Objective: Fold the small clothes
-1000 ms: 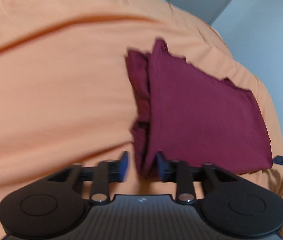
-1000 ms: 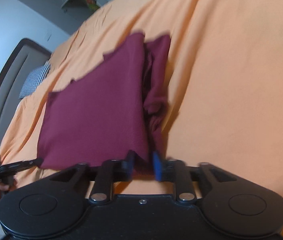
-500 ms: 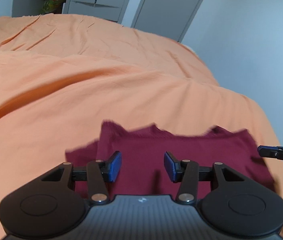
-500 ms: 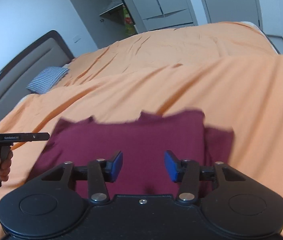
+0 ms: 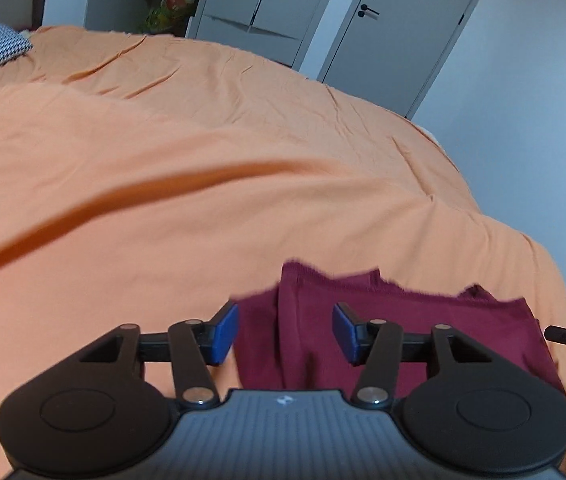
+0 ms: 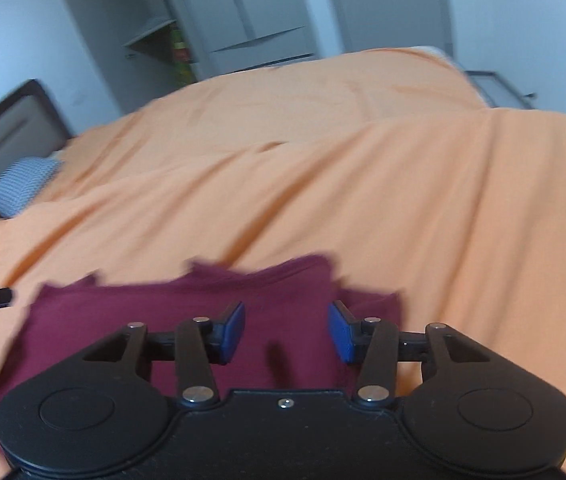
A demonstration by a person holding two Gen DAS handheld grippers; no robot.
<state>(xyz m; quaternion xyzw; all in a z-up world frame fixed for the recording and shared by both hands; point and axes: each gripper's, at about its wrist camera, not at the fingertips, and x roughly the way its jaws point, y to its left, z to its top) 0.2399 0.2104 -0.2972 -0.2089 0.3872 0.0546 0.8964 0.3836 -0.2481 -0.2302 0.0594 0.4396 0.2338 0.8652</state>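
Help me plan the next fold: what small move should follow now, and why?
Probably draw both back: left hand-held gripper and right hand-held gripper are opening, pads clear of the maroon garment, which lies folded on the orange bedspread.

The left gripper (image 5: 285, 333) tilts steeply downward, its jaws opening, blue pads (image 5: 225, 332) apart and pressing on nothing. The right gripper (image 6: 286, 332) tilts down likewise, jaws opening, blue pads (image 6: 339, 332) clear of any grip. Each gripper's fingertip shows at the edge of the other's view.
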